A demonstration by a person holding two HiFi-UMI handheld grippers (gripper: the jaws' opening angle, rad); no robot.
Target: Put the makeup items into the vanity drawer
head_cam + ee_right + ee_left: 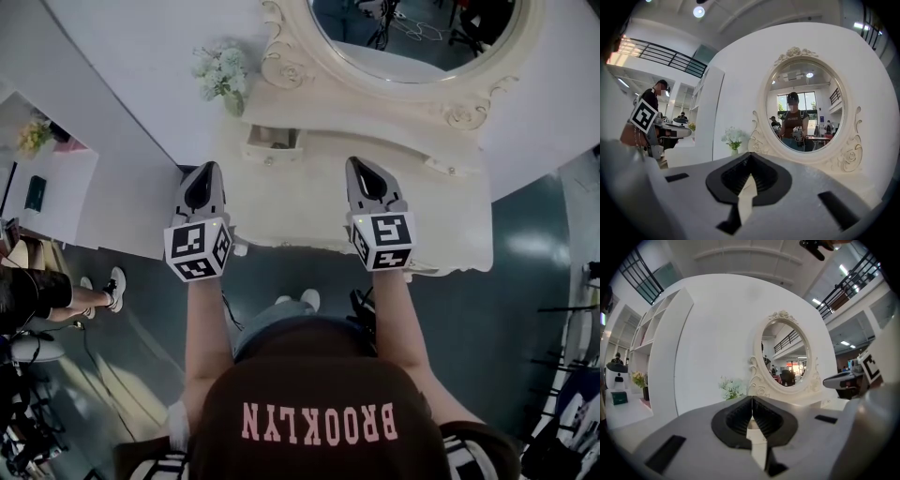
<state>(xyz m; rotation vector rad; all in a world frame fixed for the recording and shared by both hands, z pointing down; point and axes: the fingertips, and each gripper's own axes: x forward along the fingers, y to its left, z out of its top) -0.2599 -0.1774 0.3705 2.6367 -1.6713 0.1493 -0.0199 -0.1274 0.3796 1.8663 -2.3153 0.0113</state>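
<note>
Left hand-held gripper (207, 170) (752, 399): jaws shut, dark ribbed pads pressed together, nothing between them. It is held about level over the front edge of the table (292, 199), pointing at the mirror (412, 33) (786, 359).

Right hand-held gripper (360, 164) (749, 158): jaws also closed and empty. It is beside the left one and well apart from it, over the same front edge. Each carries its marker cube (199, 248) at the rear, toward the person (319, 412).

Drawer (272, 141): a small one in the raised tier at the left foot of the mirror frame. It is pulled out and lies ahead of the left hand-held gripper, not touched by it. Something tan shows inside, too small to make out.

Flowers (222, 73) (731, 387) (733, 137): white, in a small vase at the back left corner of the table, just beside the carved mirror frame.

Shelf unit (56, 183) (654, 348): white, left of the table, with a few small things on it.

Mirror, seen from the right gripper view: oval, cream scrollwork frame, reflecting the person with both tools raised.
</note>
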